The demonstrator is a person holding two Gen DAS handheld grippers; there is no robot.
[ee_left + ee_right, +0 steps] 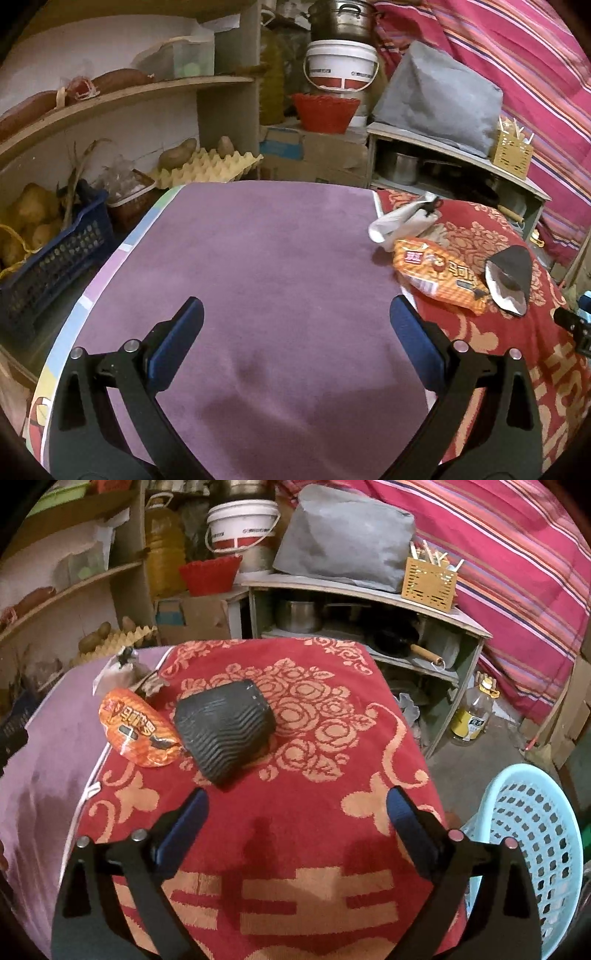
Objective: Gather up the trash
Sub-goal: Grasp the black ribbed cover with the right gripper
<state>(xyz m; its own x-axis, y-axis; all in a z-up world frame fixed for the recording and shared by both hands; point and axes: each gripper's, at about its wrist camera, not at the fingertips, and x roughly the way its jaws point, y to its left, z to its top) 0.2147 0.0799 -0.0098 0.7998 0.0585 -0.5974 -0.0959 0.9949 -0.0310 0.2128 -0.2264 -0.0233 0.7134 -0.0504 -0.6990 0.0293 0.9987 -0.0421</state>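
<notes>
Black cup (223, 734) just beyond R gripper (297, 812)

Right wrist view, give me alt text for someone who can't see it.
The open right gripper hovers over a red floral cloth, just short of a crumpled black ribbed cup on its side. An orange snack wrapper lies left of the cup, and a pale blue plastic basket stands beside the table on the right.
</notes>
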